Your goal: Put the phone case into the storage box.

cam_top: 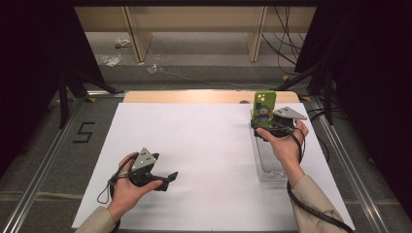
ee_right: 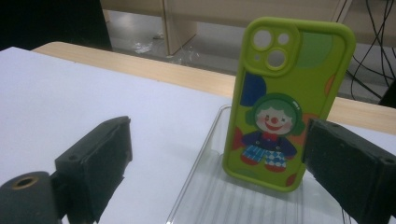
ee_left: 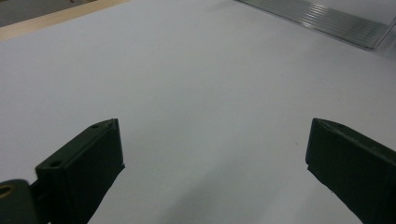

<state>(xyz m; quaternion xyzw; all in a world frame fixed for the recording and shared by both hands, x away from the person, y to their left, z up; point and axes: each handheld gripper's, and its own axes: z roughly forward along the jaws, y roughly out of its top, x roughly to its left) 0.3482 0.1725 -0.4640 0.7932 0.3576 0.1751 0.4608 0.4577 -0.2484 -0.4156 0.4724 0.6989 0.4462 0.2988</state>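
Note:
A lime-green phone case point(ee_right: 289, 102) with a cartoon clown printed on it stands upright at the far end of a clear plastic tray point(ee_right: 224, 200). My right gripper point(ee_right: 217, 135) is open, its jaws wide apart just in front of the case; the right jaw overlaps the case's lower right edge and the left jaw is well clear of it. From above, the case point(cam_top: 265, 109) rises just beyond the right gripper point(cam_top: 262, 130), over the tray point(cam_top: 268, 162). My left gripper point(cam_top: 170, 178) is open and low over the white sheet point(ee_left: 196, 70), with nothing between its jaws.
The white sheet point(cam_top: 194, 145) covers most of the table, with a wooden strip point(cam_top: 194, 96) at its far edge. A metal rail point(cam_top: 43, 155) runs along the left and another along the right. Cables point(cam_top: 286, 43) lie on the floor beyond the table.

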